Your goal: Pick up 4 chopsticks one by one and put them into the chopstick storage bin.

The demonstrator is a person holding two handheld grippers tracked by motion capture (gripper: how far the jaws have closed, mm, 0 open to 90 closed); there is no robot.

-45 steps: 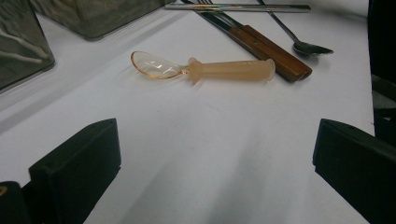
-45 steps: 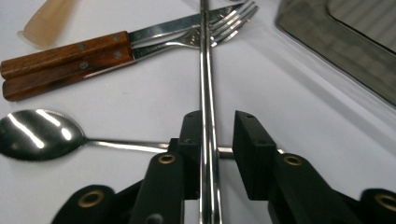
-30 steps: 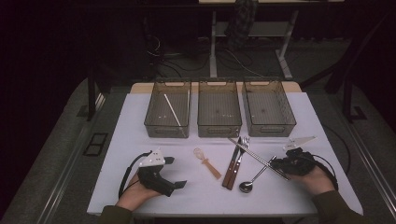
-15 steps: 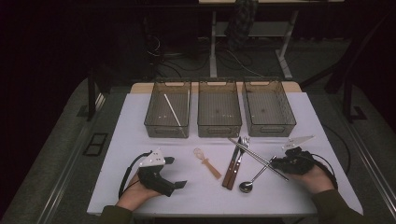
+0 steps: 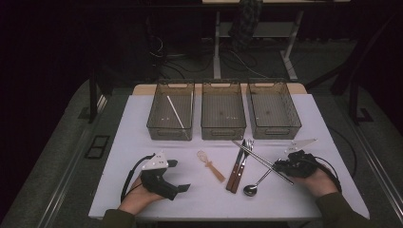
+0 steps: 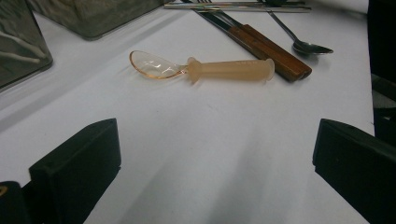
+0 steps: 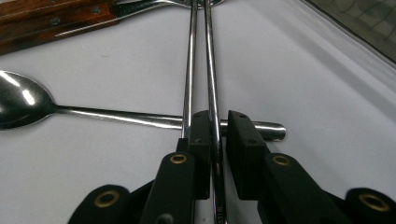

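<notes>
Near the desk's front right corner, the right gripper (image 7: 215,128) has its jaws narrowed around one of two metal chopsticks (image 5: 262,161) lying across a spoon handle (image 7: 140,119). Likely next: clamp firmly, then lift. The left gripper (image 5: 178,175) rests wide apart, front left.

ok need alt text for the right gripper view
The right gripper has one of two metal chopsticks between its black jaws, above a metal spoon lying crosswise on the white table. Wooden handles lie top left.

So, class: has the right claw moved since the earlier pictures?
No. The right claw sits at the same spot by the steel spoon, gripping a chopstick.
</notes>
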